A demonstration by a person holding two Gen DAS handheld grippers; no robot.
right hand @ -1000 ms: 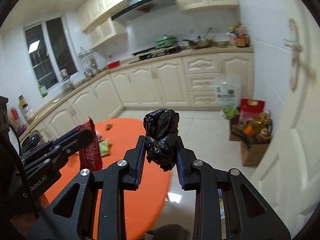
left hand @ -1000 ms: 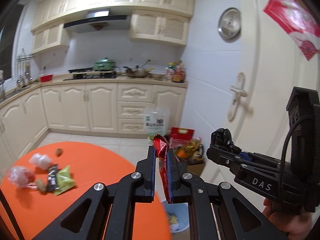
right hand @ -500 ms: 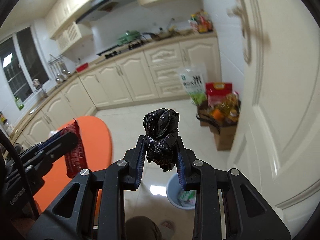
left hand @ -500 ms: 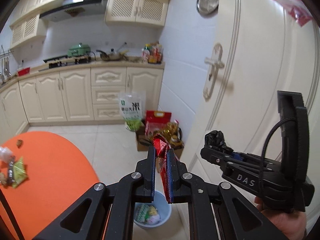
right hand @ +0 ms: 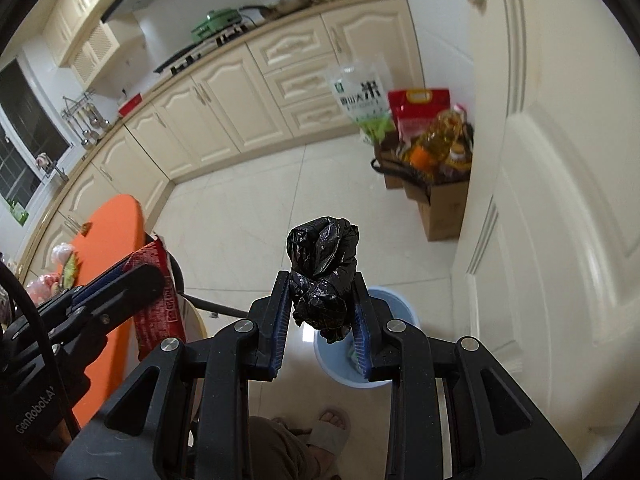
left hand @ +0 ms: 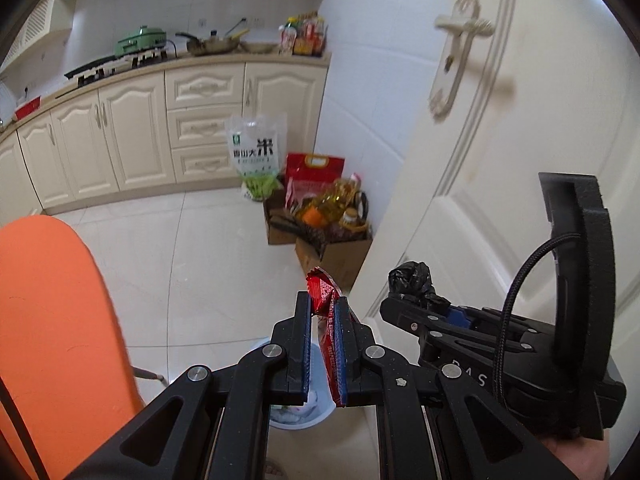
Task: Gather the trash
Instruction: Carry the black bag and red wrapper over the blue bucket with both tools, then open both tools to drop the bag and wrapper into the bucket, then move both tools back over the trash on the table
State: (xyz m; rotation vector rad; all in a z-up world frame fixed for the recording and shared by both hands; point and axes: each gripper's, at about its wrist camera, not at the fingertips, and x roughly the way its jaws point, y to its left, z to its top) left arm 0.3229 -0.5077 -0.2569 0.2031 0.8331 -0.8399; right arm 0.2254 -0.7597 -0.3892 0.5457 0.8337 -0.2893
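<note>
Red wrapper creased, pinched in left tongs, crumpled black bag pinched in right tongs

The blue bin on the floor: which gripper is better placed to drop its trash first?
Probably the right gripper: its crumpled black bag hangs almost over the blue bin. The left gripper, holding the red wrapper, looks slightly farther off.

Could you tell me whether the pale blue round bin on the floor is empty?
Not empty: the pale blue round bin shows light-coloured scraps inside, seen between the claws in both wrist views.
</note>
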